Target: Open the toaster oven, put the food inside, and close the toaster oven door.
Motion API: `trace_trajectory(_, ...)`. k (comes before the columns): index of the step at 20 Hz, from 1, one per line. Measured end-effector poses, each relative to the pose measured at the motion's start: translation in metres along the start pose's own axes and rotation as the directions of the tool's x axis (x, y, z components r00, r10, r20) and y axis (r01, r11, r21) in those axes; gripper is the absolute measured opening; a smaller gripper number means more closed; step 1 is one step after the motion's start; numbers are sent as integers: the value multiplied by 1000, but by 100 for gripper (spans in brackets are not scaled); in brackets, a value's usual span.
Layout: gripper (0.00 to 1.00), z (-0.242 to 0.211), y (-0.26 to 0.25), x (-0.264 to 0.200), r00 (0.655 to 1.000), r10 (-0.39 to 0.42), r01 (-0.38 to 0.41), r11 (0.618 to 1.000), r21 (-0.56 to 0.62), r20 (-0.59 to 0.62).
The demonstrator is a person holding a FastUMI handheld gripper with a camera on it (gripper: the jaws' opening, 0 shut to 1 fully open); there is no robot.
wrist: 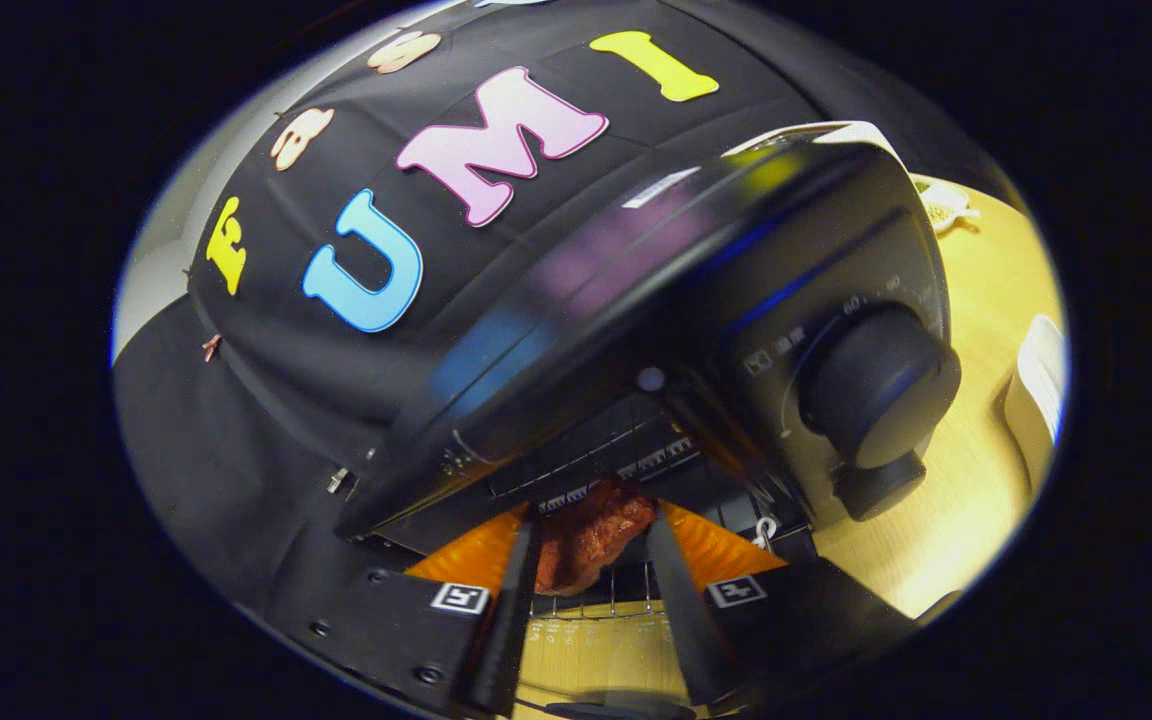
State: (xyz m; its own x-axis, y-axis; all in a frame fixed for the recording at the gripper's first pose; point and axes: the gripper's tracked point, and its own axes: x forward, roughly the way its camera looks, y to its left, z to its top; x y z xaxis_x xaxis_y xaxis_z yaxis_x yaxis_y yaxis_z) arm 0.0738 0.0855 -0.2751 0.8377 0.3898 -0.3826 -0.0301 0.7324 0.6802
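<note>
Pinching a reddish-brown piece of food [591, 535], my jaws [591, 560] press on it from both sides, one finger against its left edge and the other against its right. The food sits between the fingertips and pokes a little ahead of them, at the mouth of the toaster oven [696, 330].

I am tilted, so the whole scene leans. The toaster oven is black and glossy, very close, and looms above and beyond my fingers. Its cavity is open in front of me: I can see the wire rack [596, 600] just under the food, with its bars running across between my fingers, and darker slotted metal further inside behind the food. The glass door [586, 650] lies dropped open below me, with pale wood showing through it.

To the right of the opening is the control panel, with a large round knob [876, 385] and a smaller knob [878, 485] just beneath it. Markings ring the large knob, too blurred for me to make out.

The oven stands on a light wooden desk [946, 520]. On the desk beyond the oven's right side is a white object [1036, 395], and further back a small pale thing [944, 205] that I cannot identify.
</note>
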Motion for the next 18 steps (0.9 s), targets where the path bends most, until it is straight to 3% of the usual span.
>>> trace_trajectory(3,97,6,-5,-5,999,-39,39,999,-30,13)
trace_trajectory(10,98,10,-13,-40,993,-108,113,979,-172,40)
trace_trajectory(18,98,-23,11,-97,992,-111,92,966,-242,-67)
